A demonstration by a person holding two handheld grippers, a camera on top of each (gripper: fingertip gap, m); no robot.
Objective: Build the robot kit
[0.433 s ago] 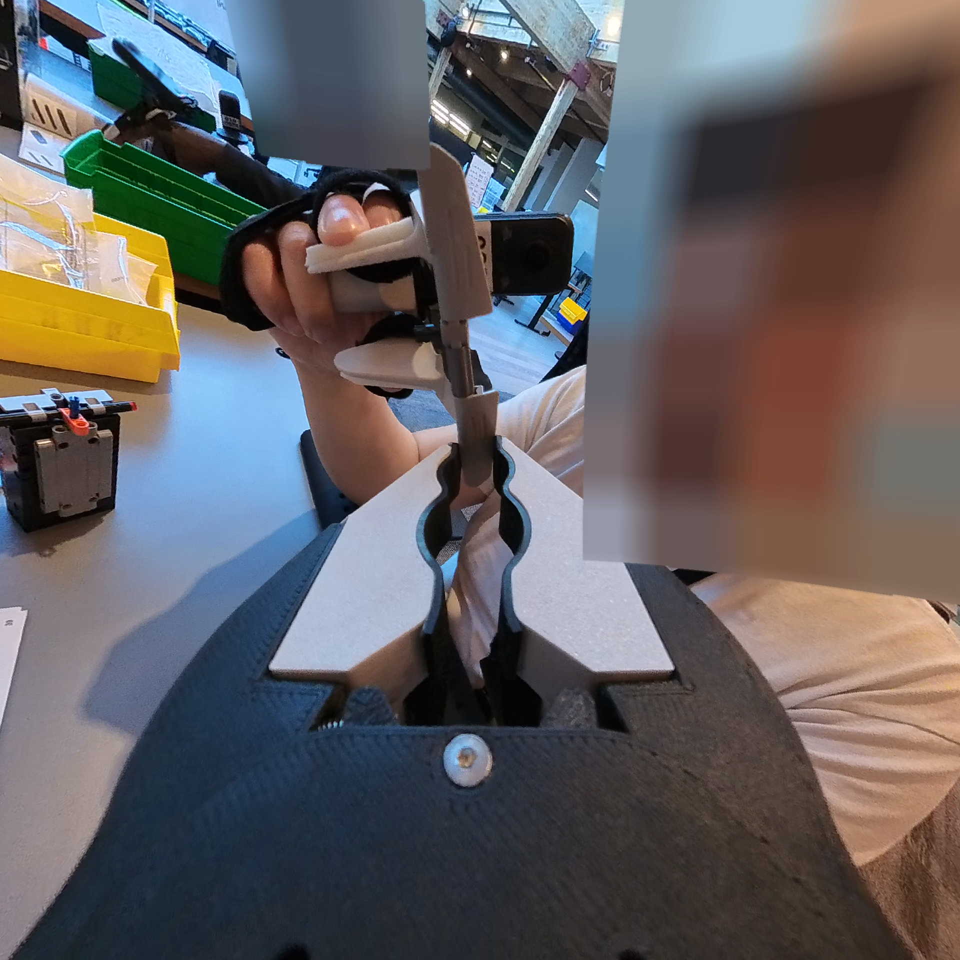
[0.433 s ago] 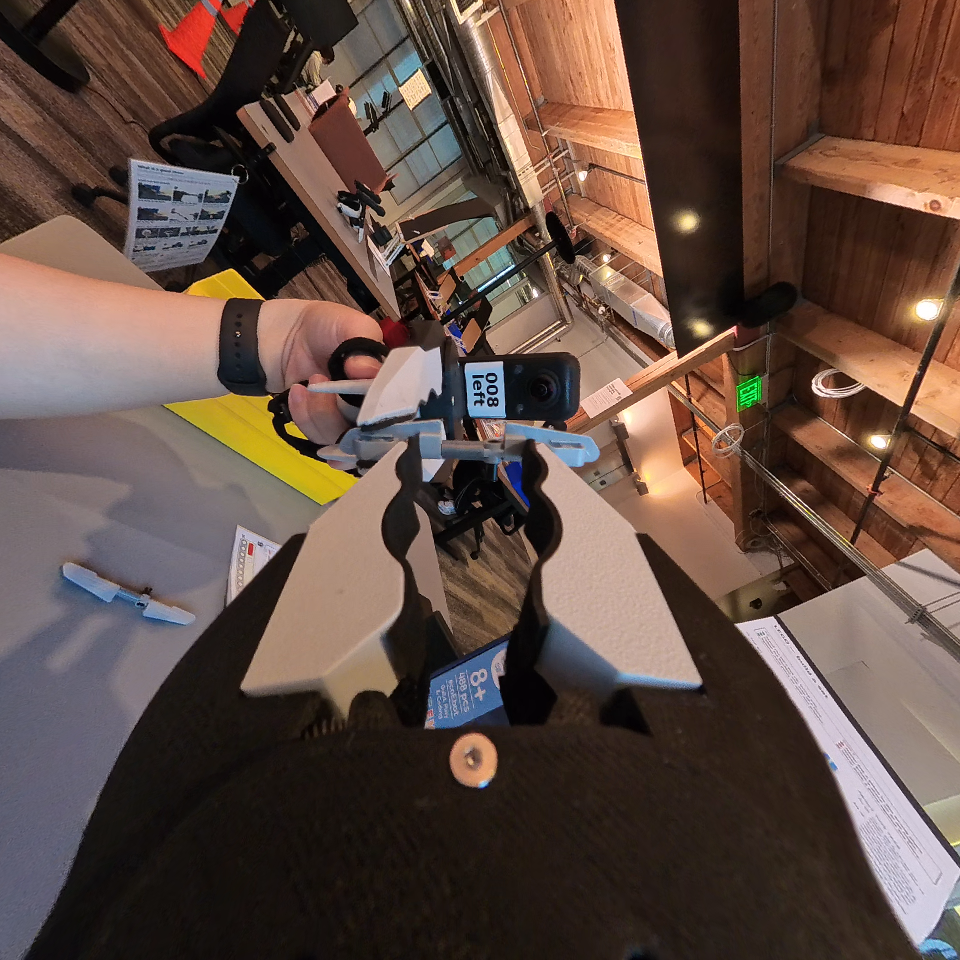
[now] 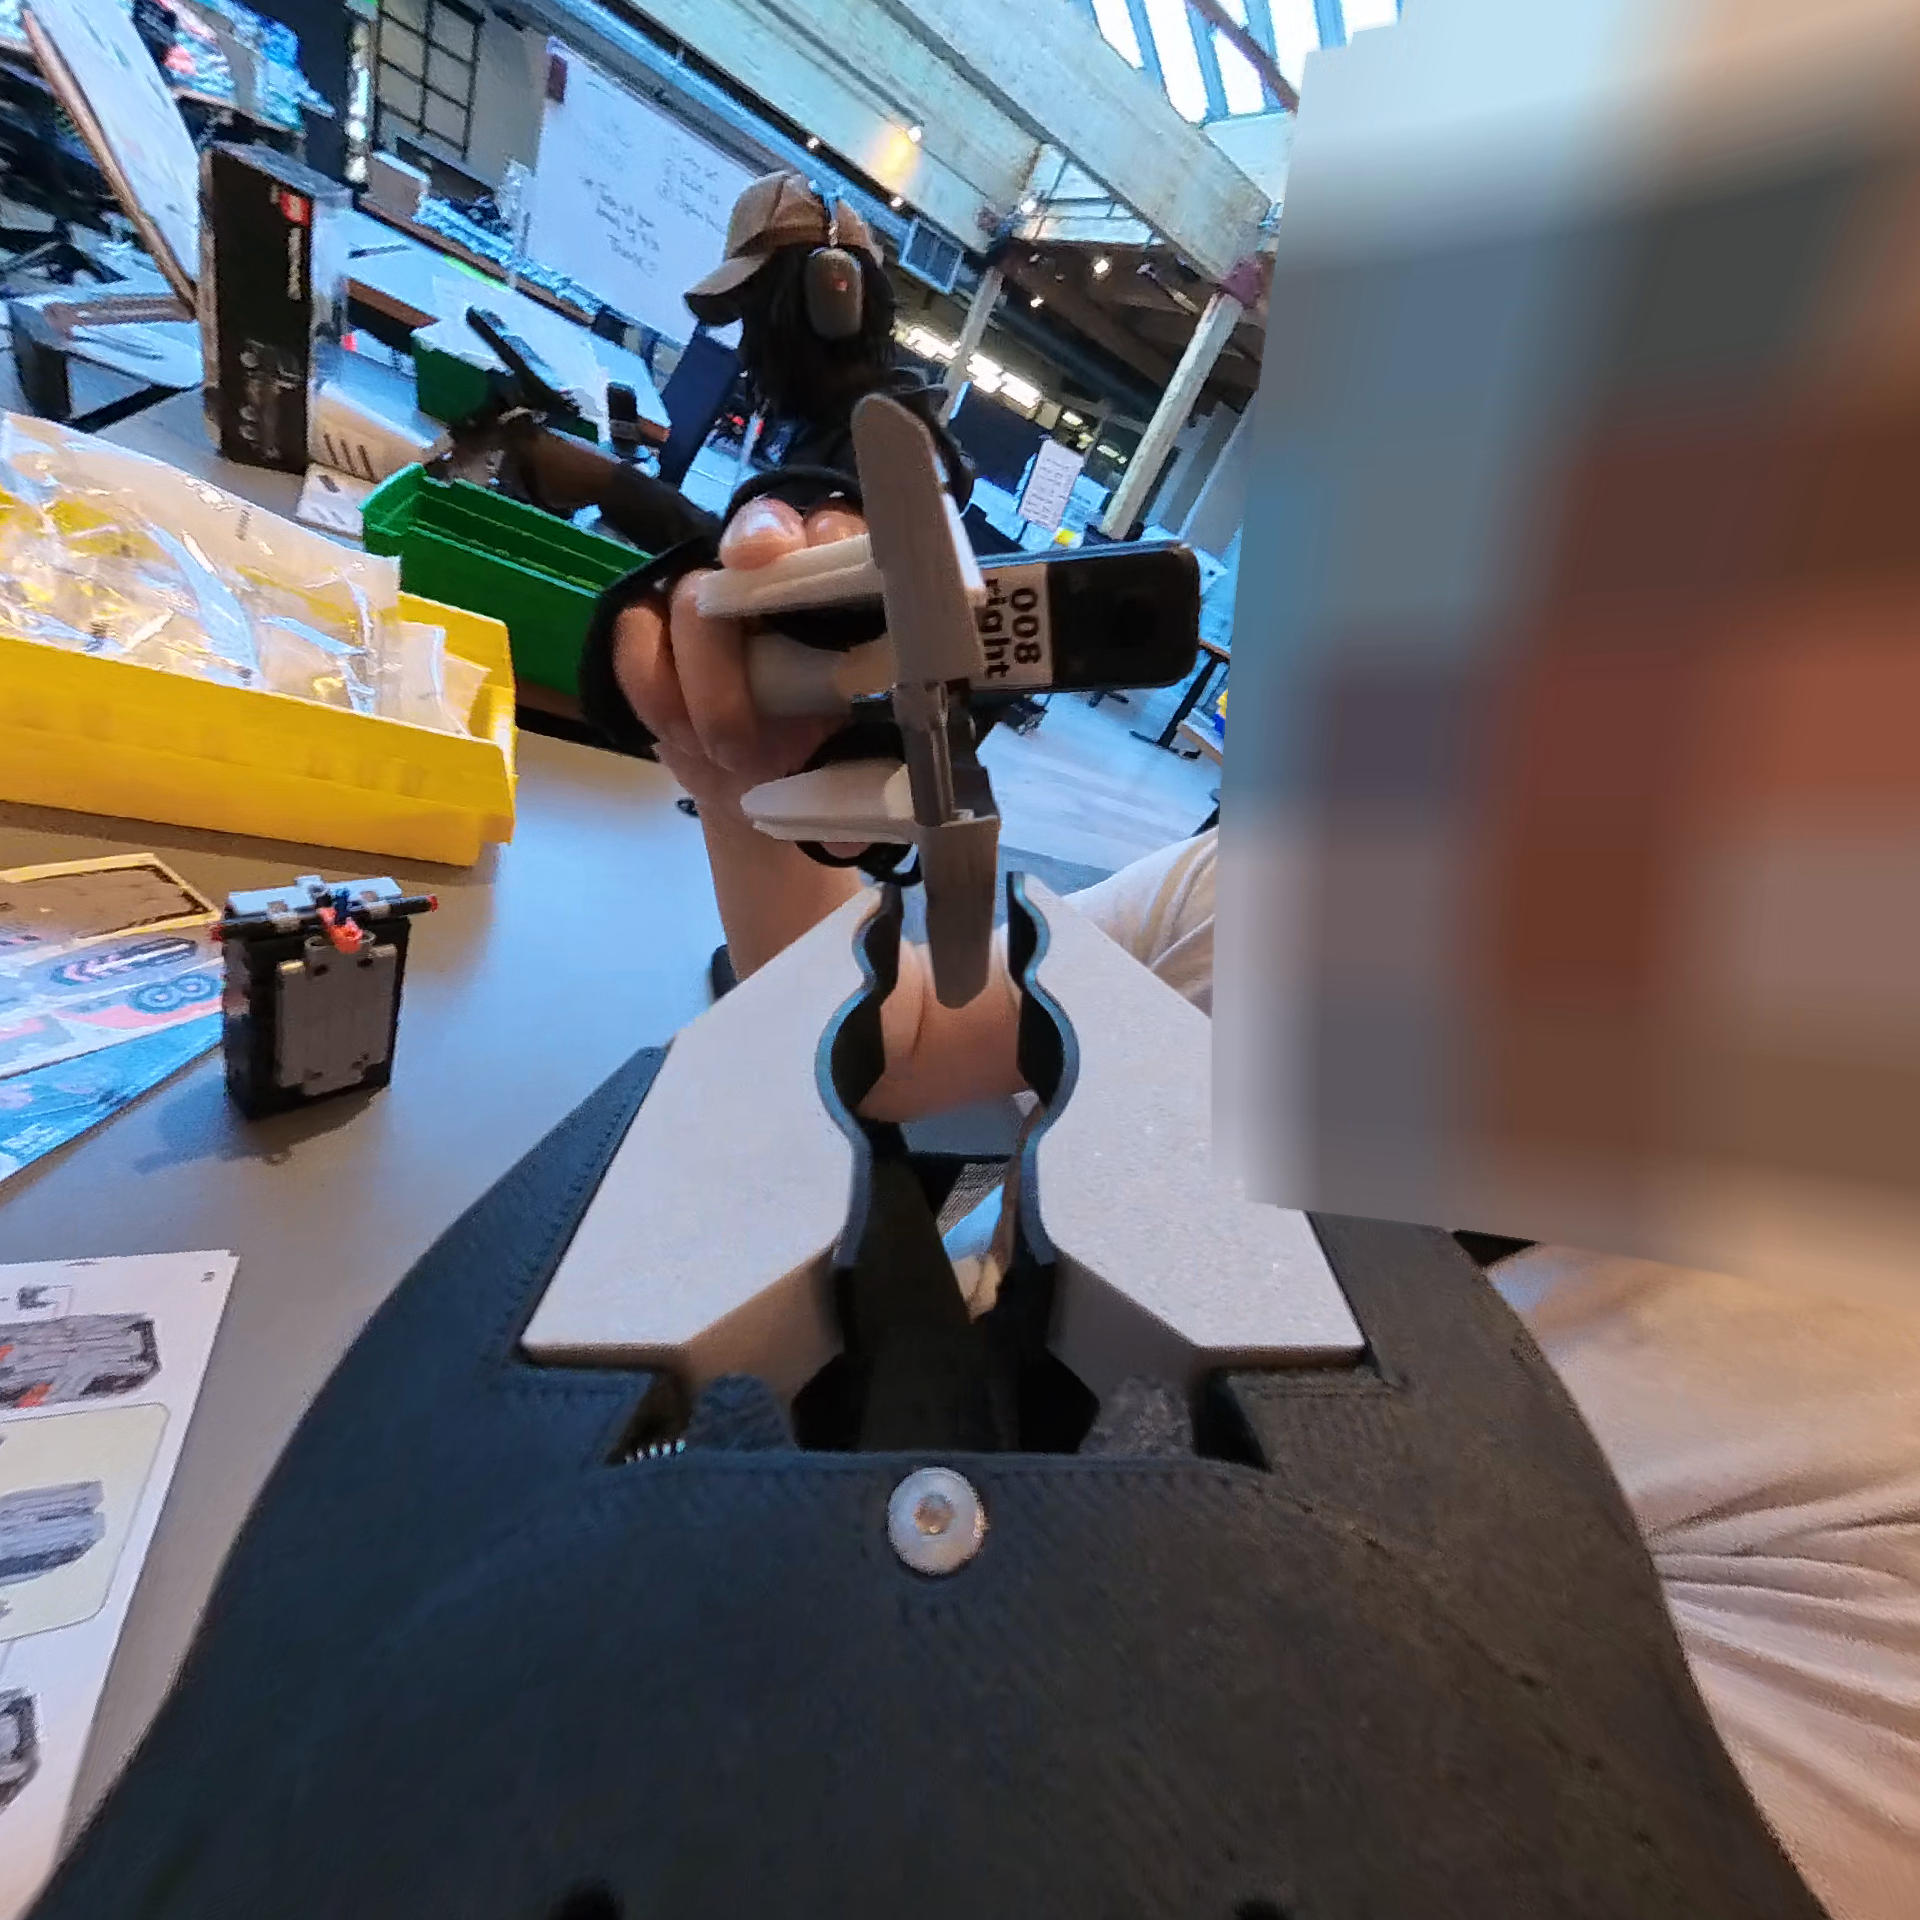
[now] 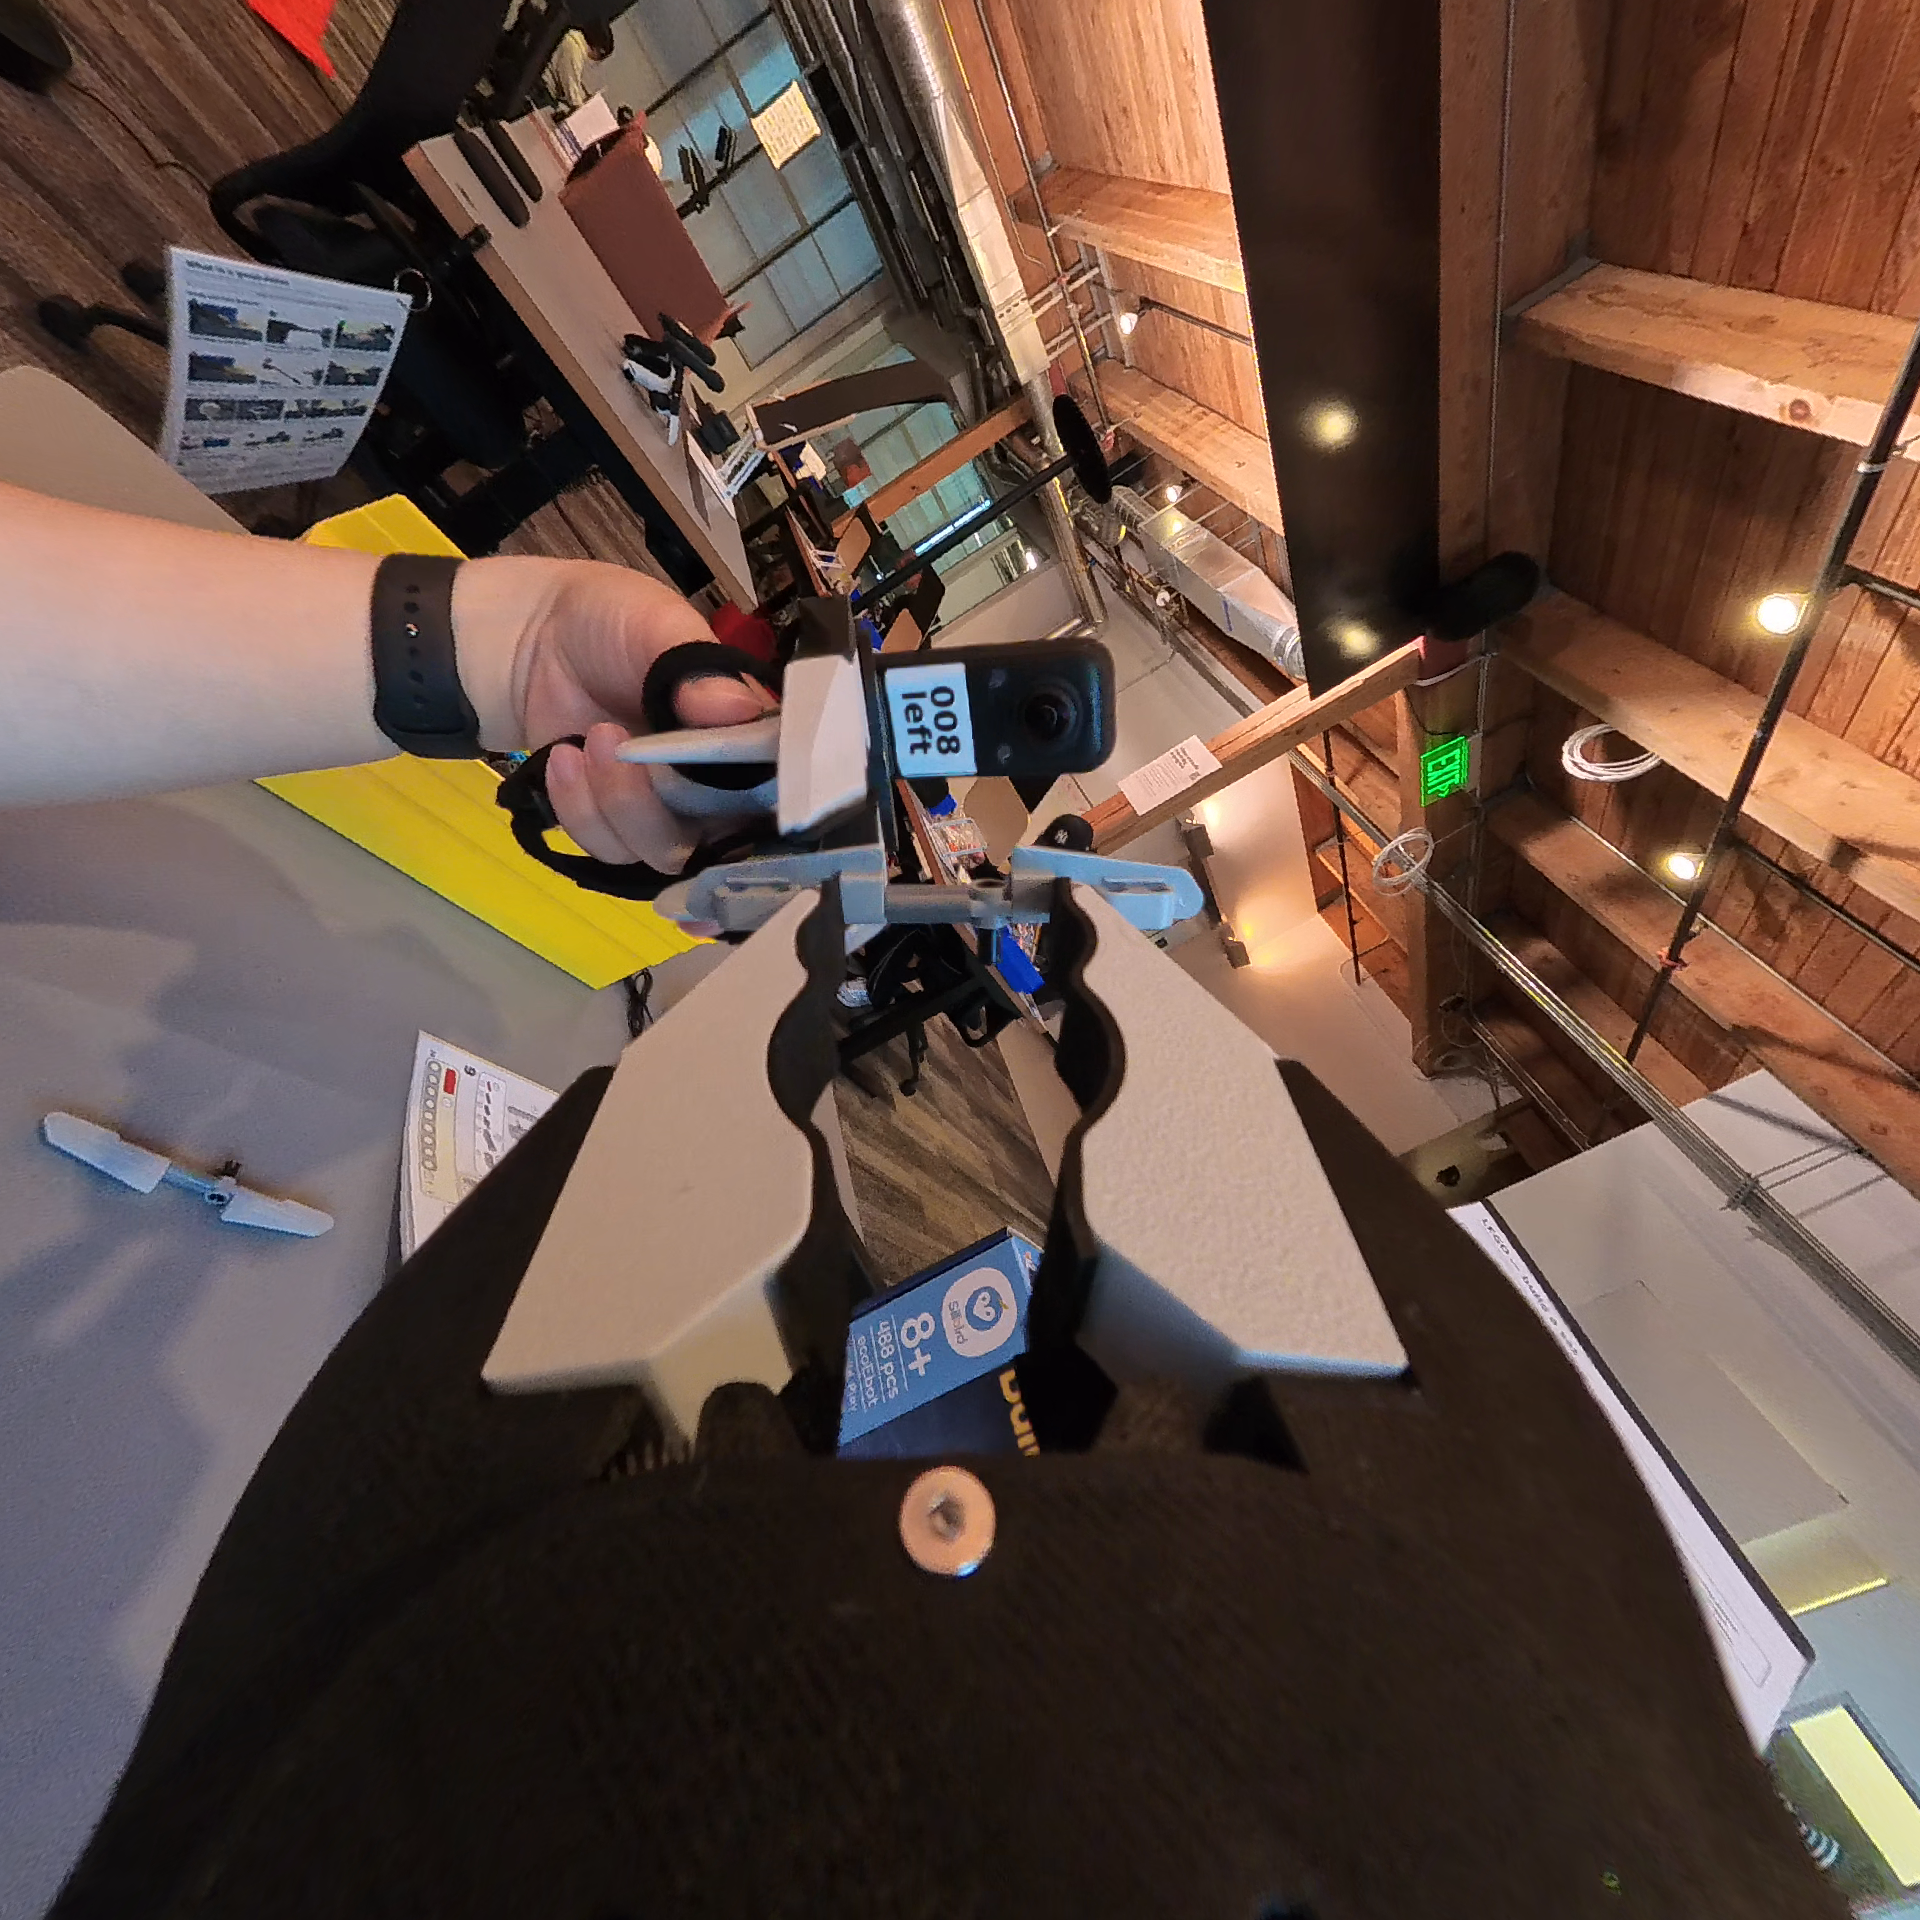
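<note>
A grey propeller-like brick piece (image 4: 1122, 894) with two blades on a short axle lies across the tips of my right gripper (image 4: 945, 914), which is shut on its middle section. In the left wrist view the same piece (image 3: 914, 540) stands upright in the right gripper (image 3: 821, 696), held in a hand in front of me. Its lower blade hangs between the fingertips of my left gripper (image 3: 956, 914). The left jaws stand a little wider than the blade, and I see no clear touch. Both grippers are in the air above the grey table (image 3: 540, 935).
A black and grey brick assembly (image 3: 312, 997) stands on the table at left, with instruction sheets (image 3: 83, 1455) near it. Yellow bin (image 3: 249, 727) with plastic bags and green bin (image 3: 488, 561) lie behind. A second propeller piece (image 4: 187, 1179) lies on the table. A person sits at right. The tips of both grippers are at nearly the same place.
The left gripper's fingertips were tight against the lower blade and now stand slightly apart from it. The left view has swung up and right. The right gripper still holds the piece.
</note>
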